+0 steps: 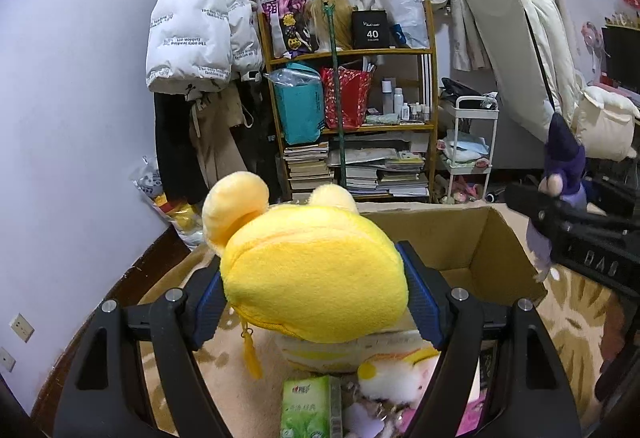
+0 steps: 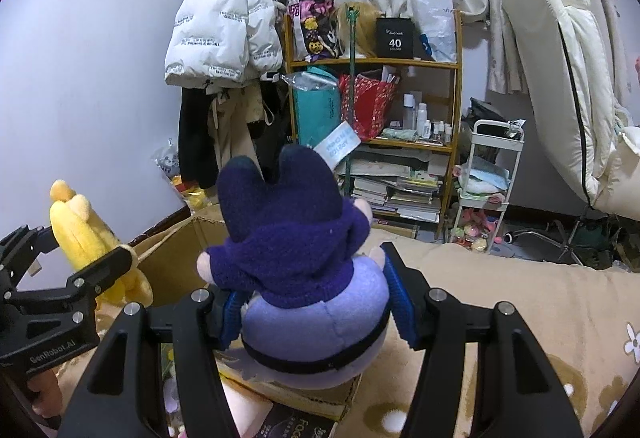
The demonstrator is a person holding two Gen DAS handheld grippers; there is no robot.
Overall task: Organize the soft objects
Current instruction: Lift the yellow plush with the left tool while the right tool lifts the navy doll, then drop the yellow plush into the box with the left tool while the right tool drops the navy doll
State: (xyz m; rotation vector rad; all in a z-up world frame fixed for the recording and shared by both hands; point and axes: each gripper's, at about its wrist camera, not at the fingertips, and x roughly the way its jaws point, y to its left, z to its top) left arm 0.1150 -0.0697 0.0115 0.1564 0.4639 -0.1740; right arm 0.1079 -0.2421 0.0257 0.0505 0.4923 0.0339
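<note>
Shelf box (image 1: pixel 370 29) reads "40"; fingers (image 1: pixel 424 298) clamp yellow plush (image 1: pixel 316 278), purple plush (image 2: pixel 308 278).

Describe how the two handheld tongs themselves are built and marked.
Both are matte black. The left tongs and right tongs each have angular, cut-out arms with silver round bolt heads and ribbed blue pads on the fingers. From the right camera, the left tool's body shows white lettering reading GenRobot.AI. No cables or sleeves show.

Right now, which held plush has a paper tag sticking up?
The purple plush in the right gripper; a blue-and-white tag stands by its ears. The yellow plush in the left gripper shows only a tassel.
</note>
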